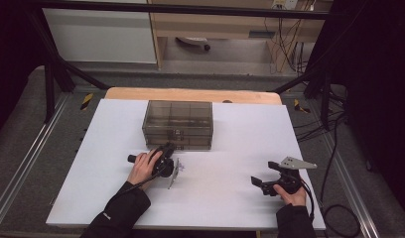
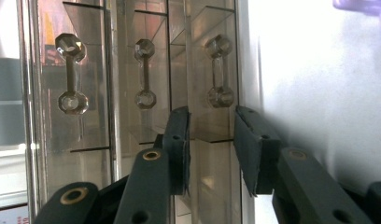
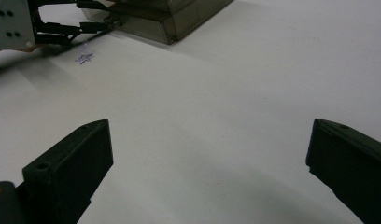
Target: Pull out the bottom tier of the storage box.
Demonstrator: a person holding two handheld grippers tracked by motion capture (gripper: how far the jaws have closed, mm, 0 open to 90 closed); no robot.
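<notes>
Left gripper (image 2: 211, 140): rolled on its side at the drawer box front, jaws narrowly parted, nothing pressed between the pads; the nearest drawer handle (image 2: 219, 71) sits just beyond the tips
Right gripper (image 3: 209, 163): jaws wide apart and empty, low over bare white table (image 3: 216, 93), well away from the box
Drawer box (image 1: 177, 124): smoky clear plastic, three stacked drawers, toward the far middle of the table, each with a clear barbell-shaped handle
Small purple item (image 1: 182, 168): lies on the table just beside the left gripper
Risk: the slim, glossy handle may slip from the pads if they close off-centre; a pull could drag the light box forward, since the right gripper is not bracing it
Writing: none readable on box or grippers; a small pale mark on the left sleeve (image 1: 107, 216) is too blurred to read
</notes>
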